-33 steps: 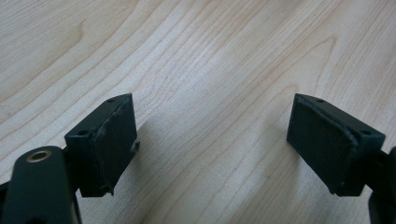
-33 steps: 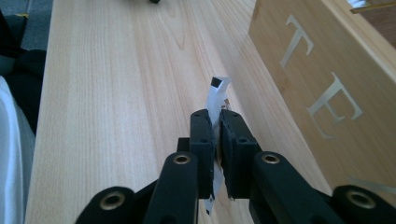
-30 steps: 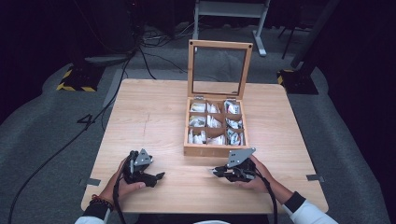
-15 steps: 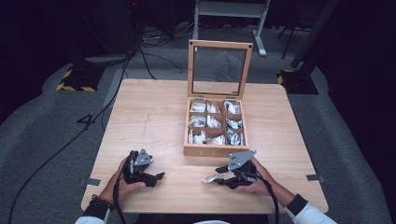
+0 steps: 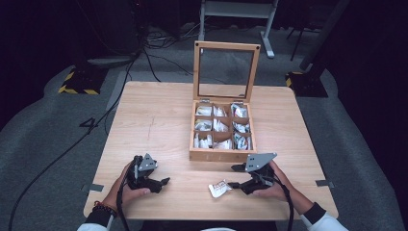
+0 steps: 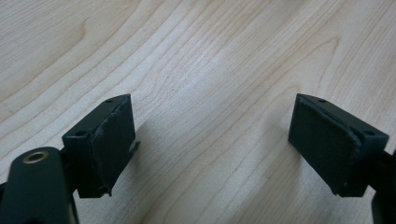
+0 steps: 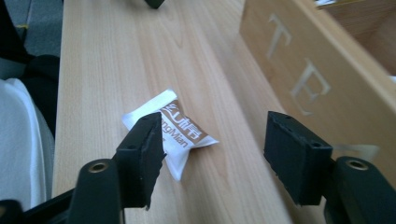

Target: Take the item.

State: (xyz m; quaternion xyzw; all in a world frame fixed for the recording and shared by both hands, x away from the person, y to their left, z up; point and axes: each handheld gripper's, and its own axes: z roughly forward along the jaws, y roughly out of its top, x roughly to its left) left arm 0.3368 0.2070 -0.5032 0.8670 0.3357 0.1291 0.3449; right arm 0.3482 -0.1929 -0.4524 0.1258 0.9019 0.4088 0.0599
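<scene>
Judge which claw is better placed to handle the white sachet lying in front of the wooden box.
Right. The right claw has just been opening, and the sachet lies on the table right at its tips, unpressed. The left claw sits farther off, open over bare wood.

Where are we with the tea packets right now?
Done: one packet lies flat on the table, in front of the open wooden box. In hand: nothing; the right gripper has just been opening and the packet lies free, and the left gripper is open and empty. Left: the other packets in the compartments.
</scene>
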